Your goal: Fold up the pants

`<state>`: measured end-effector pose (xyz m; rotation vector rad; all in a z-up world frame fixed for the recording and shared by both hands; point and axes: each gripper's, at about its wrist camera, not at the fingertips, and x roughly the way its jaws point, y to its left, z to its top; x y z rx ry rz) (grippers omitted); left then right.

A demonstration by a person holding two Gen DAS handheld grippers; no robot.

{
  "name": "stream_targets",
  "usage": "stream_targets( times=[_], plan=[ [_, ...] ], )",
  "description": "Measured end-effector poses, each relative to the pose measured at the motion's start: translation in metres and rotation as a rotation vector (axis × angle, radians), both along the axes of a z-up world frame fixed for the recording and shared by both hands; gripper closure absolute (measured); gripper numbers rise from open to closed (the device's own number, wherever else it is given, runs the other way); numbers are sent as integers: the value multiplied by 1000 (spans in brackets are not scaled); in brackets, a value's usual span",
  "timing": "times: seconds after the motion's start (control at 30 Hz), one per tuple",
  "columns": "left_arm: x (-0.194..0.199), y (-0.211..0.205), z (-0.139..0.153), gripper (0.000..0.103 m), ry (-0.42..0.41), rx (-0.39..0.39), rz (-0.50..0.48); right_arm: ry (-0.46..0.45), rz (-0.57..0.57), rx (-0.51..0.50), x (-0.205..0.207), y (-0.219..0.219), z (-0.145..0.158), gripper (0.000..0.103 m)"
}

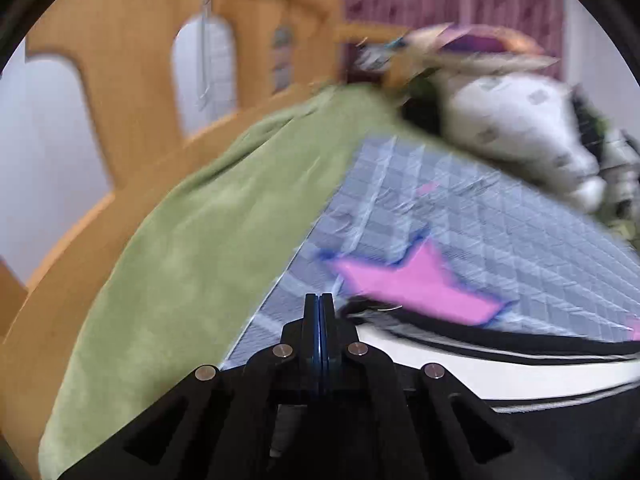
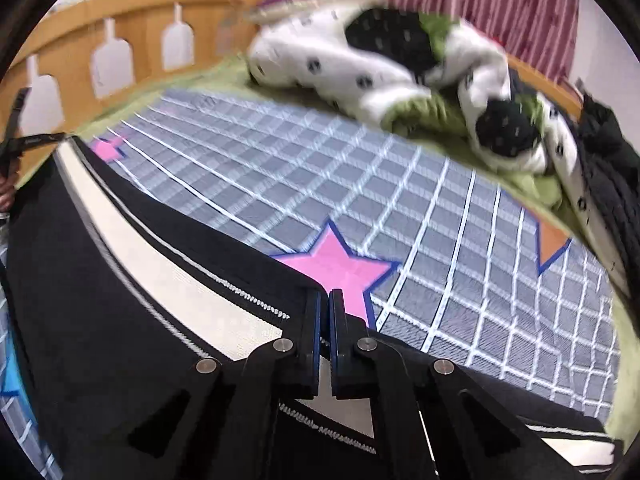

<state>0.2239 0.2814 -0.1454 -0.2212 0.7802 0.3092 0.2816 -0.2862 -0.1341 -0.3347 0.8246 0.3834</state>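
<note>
Left gripper [image 1: 319,300]: jaws pressed fully together; the pants' edge runs right up to the fingers, but whether any cloth is pinched cannot be told (this view is blurred).
Right gripper [image 2: 325,296]: jaws nearly together, only a thin slit showing; the tips sit at the pants' upper edge, and a hold on the fabric cannot be confirmed.
Pants [image 2: 132,280]: spread flat on the grid mat, under and beside both grippers; their upper edge passes just below the pink star.
Pants' look: black fabric with a broad cream stripe [image 2: 172,272] lengthwise, edged by thin white stitched lines.
Pink star [image 2: 338,266]: blue-outlined, printed on the mat, touching the right gripper's tips.
Grid mat [image 2: 460,280]: grey squares with white lines; beyond the star it reaches a green blanket [image 1: 192,248].
Writing: none readable.
Beyond the star: a rumpled white-and-black spotted blanket [image 2: 360,68], then a wooden headboard [image 2: 132,24].
</note>
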Motion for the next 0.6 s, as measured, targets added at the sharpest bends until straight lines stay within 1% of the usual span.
stream_targets(
  times=[0.03,0.07,0.1,0.13,0.17,0.2,0.23,0.27,0.3,0.33,0.37,0.4,0.43,0.47,0.53,0.57,0.6],
  plan=[
    [-1,3,-5,101,-20,-66,-48,32,-9,-27,8,4,-17,100],
    [-3,2,-8,101,-16,-61,-48,47,-17,-40,12,7,-28,99],
    [-5,-1,-8,101,0,-15,-26,33,-33,-36,12,8,-36,99],
    [-6,-3,-7,101,5,5,-17,4,-49,-21,10,7,-35,97],
    [-8,-4,-4,101,-1,-16,-35,0,-58,-16,8,7,-34,97],
    [-9,-6,1,101,-2,-43,-61,1,-70,-7,6,5,-29,94],
    [-11,-8,7,101,-3,-41,-69,9,-77,12,4,1,-23,90],
    [-13,-11,11,98,-7,-30,-79,12,-96,44,0,-7,-15,87],
    [-14,-15,17,93,-15,-20,-102,-3,-125,72,-6,-18,-6,75],
    [-15,-17,20,70,-26,-24,-119,-35,-151,86,-15,-30,3,58],
    [-15,-18,24,44,-43,-35,-135,-65,-162,98,-18,-41,10,50],
    [-17,-18,27,38,-72,-43,-142,-91,-177,109,-24,-52,16,42],
    [-20,-19,28,38,-93,-51,-143,-97,-198,106,-28,-63,19,42],
    [-18,-20,26,38,-93,-58,-145,-86,-216,96,-26,-73,22,42],
    [-5,-23,15,38,-36,-87,-164,-59,-260,66,-27,-93,21,42],
    [1,-23,6,40,-3,-96,-161,-52,-275,62,-28,-100,20,42],
    [7,-24,-3,44,39,-89,-142,-44,-289,61,-30,-107,18,42]
  ],
)
